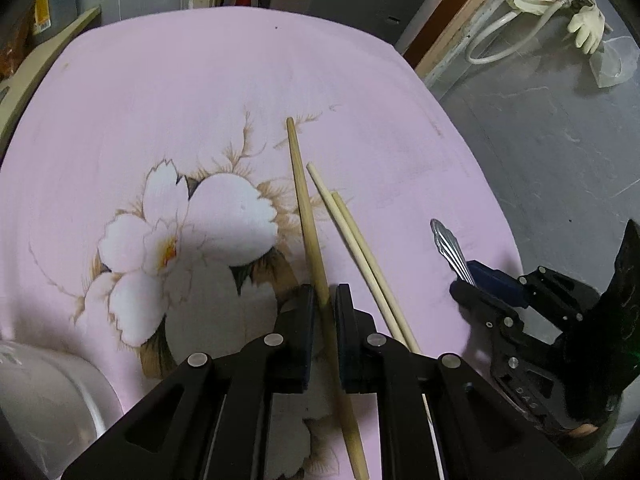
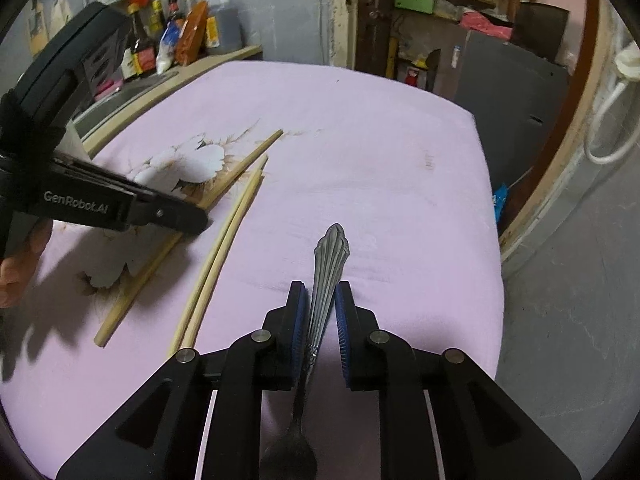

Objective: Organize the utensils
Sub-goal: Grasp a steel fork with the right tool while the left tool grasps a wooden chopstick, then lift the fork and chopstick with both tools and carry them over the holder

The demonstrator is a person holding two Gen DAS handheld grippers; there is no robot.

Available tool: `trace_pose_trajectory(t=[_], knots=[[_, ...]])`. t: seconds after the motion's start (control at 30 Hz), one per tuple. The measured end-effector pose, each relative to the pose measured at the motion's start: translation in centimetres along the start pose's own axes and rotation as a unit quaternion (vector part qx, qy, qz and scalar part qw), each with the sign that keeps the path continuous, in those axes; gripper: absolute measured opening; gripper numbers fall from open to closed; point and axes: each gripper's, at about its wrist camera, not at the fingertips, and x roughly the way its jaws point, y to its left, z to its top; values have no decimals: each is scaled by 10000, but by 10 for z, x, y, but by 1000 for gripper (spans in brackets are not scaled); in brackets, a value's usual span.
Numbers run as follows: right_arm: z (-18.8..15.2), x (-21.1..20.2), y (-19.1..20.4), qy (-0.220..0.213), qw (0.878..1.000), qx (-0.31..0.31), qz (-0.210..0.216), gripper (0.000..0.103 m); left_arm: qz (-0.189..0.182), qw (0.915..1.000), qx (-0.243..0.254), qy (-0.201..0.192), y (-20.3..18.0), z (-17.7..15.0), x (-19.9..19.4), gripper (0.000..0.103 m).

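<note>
- Pink cloth printed with a white flower (image 1: 192,236) covers the desk (image 1: 168,92), which stands on a grey floor (image 1: 560,152).
- Left gripper (image 1: 325,300): its jaws stand narrowly apart around a thick wooden chopstick (image 1: 308,224); whether the pads press on it cannot be told.
- That chopstick runs between the jaws and on toward the middle of the desk.
- Just to its right two thinner chopsticks (image 1: 352,236) lie side by side on the cloth, touching each other.
- Right gripper (image 2: 321,300): its jaws are slightly parted around the ribbed handle of a metal spoon (image 2: 328,264); the left pad touches the handle, the right pad stands clear of it.
- The spoon's bowl shows dark below the jaws, its handle end points away over the cloth.
- Bottles (image 2: 176,36) crowd a shelf beyond the desk's left edge.
- A pale rubber glove (image 1: 586,28) hangs on the far wall.
</note>
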Motion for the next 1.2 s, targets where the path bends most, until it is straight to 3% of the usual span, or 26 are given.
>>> trace_pose_trajectory(t=[0.2, 0.33, 0.53, 0.8, 0.93, 1.2], knots=[[4, 2, 5, 103, 9995, -262, -134, 9, 130, 9994, -114, -308, -2, -13, -4, 5], [-5, -7, 13, -204, 9986, -331, -360, 9, -7, 9984, -218, -529, -3, -35, -14, 4], [-24, -30, 22, -742, 9966, -208, -294, 8, -370, 9937, -293, -1021, -2, -61, -39, 4], [-40, -68, 48, -1804, 9816, -283, -557, 8, -161, 9763, -17, -2159, -16, -101, -69, 4], [-44, -82, 57, -2302, 9705, -325, -636, 8, -32, 9599, 143, -2801, -34, -107, -75, 4], [-43, -99, 71, -3006, 9495, -352, -825, 8, 8, 9318, 114, -3628, -39, -107, -87, 4]])
